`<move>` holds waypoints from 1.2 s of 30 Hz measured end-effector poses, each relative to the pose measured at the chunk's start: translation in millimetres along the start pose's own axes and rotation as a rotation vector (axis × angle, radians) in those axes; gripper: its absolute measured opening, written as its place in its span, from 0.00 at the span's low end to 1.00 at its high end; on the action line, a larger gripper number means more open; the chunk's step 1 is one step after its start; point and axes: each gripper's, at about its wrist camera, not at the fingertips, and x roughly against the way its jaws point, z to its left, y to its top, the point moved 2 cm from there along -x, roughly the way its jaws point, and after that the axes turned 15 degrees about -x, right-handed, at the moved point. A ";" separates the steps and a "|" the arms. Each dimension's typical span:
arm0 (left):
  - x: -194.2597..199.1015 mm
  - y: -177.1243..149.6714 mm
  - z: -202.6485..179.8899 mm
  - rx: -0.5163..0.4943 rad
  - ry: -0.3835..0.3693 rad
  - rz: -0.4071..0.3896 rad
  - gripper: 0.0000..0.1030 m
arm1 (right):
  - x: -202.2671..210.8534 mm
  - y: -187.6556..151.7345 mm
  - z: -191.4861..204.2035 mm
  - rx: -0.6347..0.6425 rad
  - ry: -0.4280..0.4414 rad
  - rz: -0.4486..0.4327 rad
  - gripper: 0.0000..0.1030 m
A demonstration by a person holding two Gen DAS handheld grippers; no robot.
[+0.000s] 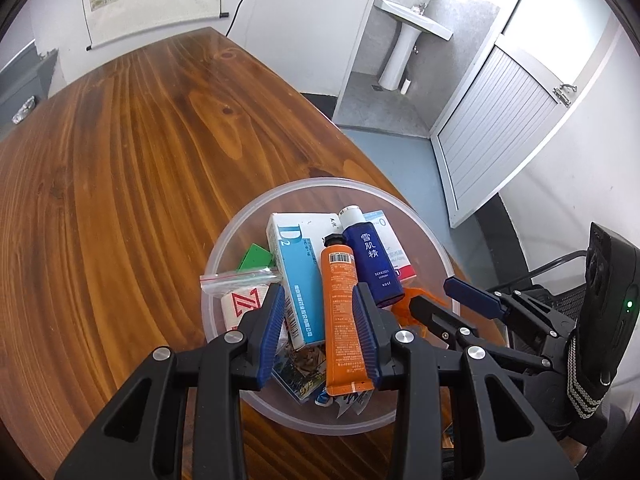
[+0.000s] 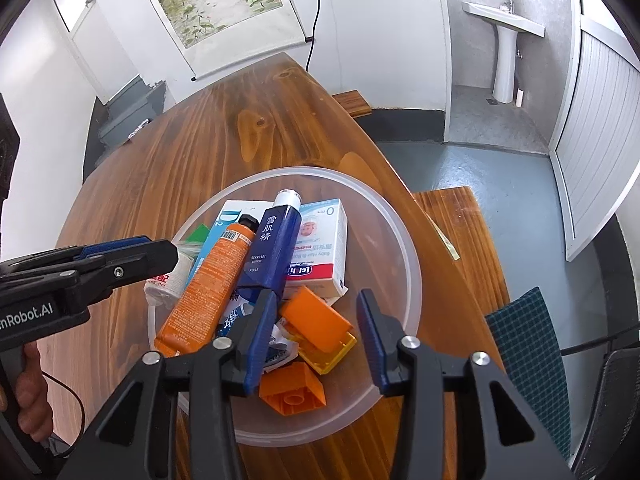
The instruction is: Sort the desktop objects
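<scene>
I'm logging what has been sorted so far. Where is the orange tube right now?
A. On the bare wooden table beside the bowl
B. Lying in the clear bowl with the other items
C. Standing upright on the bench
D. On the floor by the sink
B: the orange tube lies slanted inside the clear bowl, resting on the boxes next to the blue bottle.

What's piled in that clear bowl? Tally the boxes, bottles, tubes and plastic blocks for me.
Boxes: 2 (D2 box, baby-product box)
Bottles: 1 (blue bottle)
Tubes: 1 (orange tube)
Plastic blocks: 4 (orange block, orange brick, yellow block, green block)
Total: 8
</scene>
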 end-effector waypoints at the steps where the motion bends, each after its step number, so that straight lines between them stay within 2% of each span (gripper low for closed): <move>1: 1.6 -0.1 -0.9 -0.002 0.005 -0.004 0.37 | 0.6 0.0 0.3 0.003 0.001 0.000 0.48; 18: 19.8 -6.5 -5.7 -0.008 0.096 -0.030 0.37 | 6.4 -3.2 6.7 0.043 0.034 0.000 0.48; 19: 20.5 -6.8 -5.9 -0.010 0.104 -0.031 0.37 | 6.8 -3.6 5.7 0.042 0.035 0.000 0.50; 21: 22.1 -7.3 -7.2 -0.013 0.125 -0.033 0.37 | 8.1 -4.5 4.3 0.037 0.034 -0.006 0.62; 23: 23.4 -8.9 -6.7 -0.012 0.137 -0.036 0.39 | 9.6 -4.4 4.1 0.035 0.035 -0.012 0.65; 25: 26.7 -10.5 -5.2 -0.002 0.163 -0.046 0.52 | 9.8 -4.4 3.7 0.033 0.036 -0.012 0.69; 27: 33.1 -13.3 -1.2 0.021 0.179 -0.071 0.57 | 9.8 -5.0 3.5 0.028 0.039 -0.011 0.78; 33: 45.8 -23.1 14.4 0.092 0.168 -0.099 0.58 | 9.5 -6.7 3.9 0.016 0.032 -0.004 0.82; 36: 50.5 -26.7 22.4 0.119 0.101 -0.120 0.58 | 14.7 -7.7 6.6 0.013 0.019 -0.018 0.84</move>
